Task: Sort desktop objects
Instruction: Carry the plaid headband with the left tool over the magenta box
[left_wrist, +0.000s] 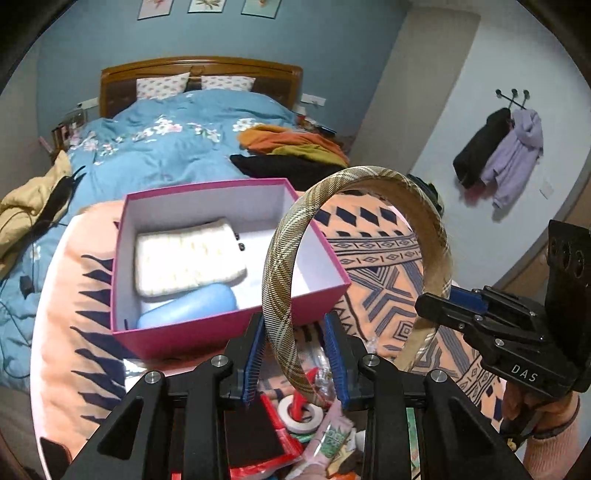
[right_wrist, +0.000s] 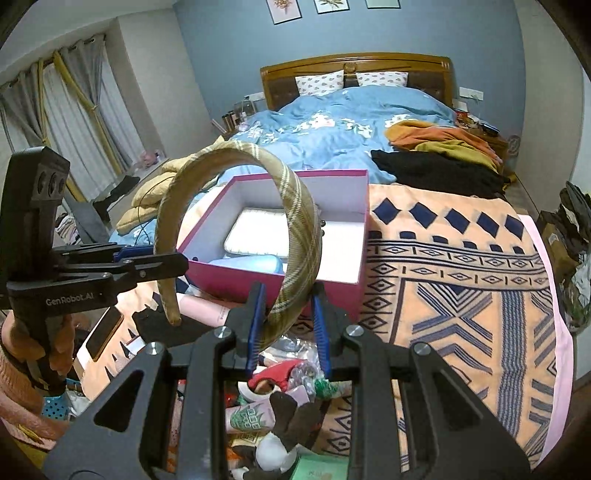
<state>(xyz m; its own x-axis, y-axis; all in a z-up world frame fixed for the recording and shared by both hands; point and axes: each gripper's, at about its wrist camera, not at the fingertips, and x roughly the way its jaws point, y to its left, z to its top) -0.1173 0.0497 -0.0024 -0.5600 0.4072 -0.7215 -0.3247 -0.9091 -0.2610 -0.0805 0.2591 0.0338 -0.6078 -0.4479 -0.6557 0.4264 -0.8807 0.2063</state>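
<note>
A beige plaid headband (left_wrist: 280, 254) (right_wrist: 299, 218) hangs in the air as an arch just in front of the pink box (left_wrist: 229, 334) (right_wrist: 258, 278). One end runs slantwise between the blue pads of my left gripper (left_wrist: 293, 325) (right_wrist: 162, 260), which is shut on it. The other end sits the same way in my right gripper (right_wrist: 288, 295) (left_wrist: 436, 299), also shut on it. The box stands open on the patterned orange cloth (left_wrist: 380, 251) (right_wrist: 461, 277). It holds a cream knitted pouch (left_wrist: 188, 258) (right_wrist: 255, 232) and a light blue case (left_wrist: 188, 306) (right_wrist: 251, 264).
Below both grippers lies a heap of small items, among them a white tape roll (left_wrist: 299, 413) and red pieces. A dark phone-like slab (right_wrist: 103, 332) lies left of the heap. Behind the box is a bed (left_wrist: 166, 147) with clothes piled on it. A hand (left_wrist: 517, 402) holds the right gripper.
</note>
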